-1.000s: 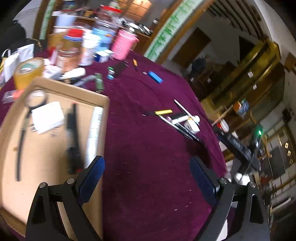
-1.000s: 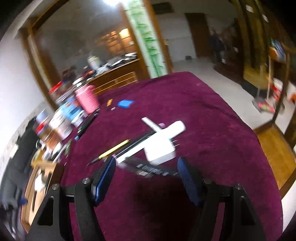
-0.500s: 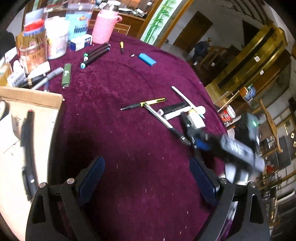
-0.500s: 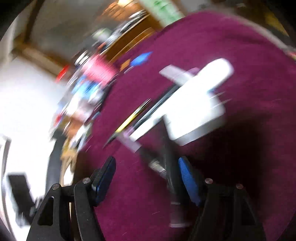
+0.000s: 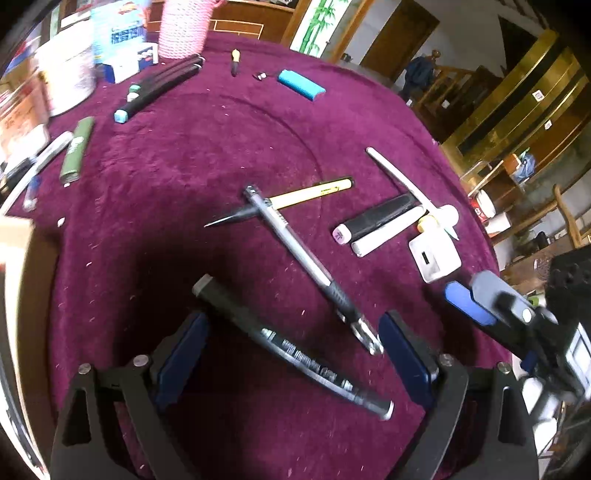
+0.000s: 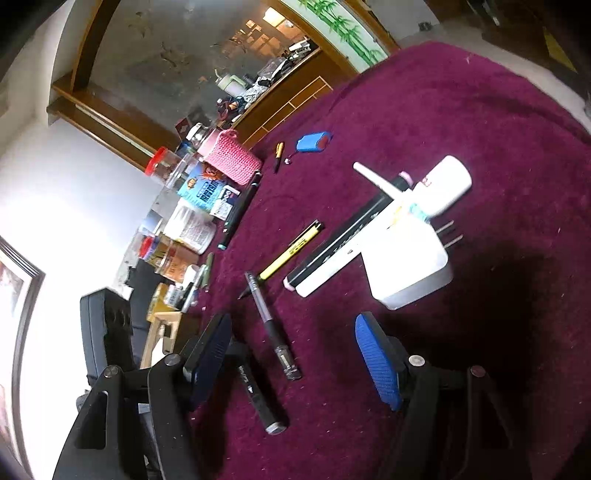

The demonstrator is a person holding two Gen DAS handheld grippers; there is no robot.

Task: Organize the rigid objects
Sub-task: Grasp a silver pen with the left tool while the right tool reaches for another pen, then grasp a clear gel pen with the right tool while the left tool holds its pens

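My left gripper [image 5: 291, 354] is open, low over the purple cloth. A black marker [image 5: 291, 349] lies slantwise on the cloth between its pads, apart from both. A silver-and-black pen [image 5: 306, 266] lies just beyond, crossing a yellow pen [image 5: 314, 192]. My right gripper [image 6: 293, 363] is open too, and it shows at the right in the left wrist view [image 5: 476, 301]. The black marker [image 6: 258, 398] and the pen [image 6: 271, 328] lie between its pads. A white charger [image 6: 406, 266] and a black and a white marker [image 6: 332, 254] lie ahead of it.
A cardboard tray edge [image 5: 14, 280] is at the left. Jars, boxes and a pink knitted holder [image 5: 183, 29] crowd the far left rim. Black markers [image 5: 159, 88], a green tube [image 5: 75, 151] and a blue lighter [image 5: 301, 85] lie farther off. The table edge [image 5: 491, 236] drops off at right.
My left gripper swung right, away from the tray, and came down over the pens. My right gripper put the black marker down on the cloth and opened.
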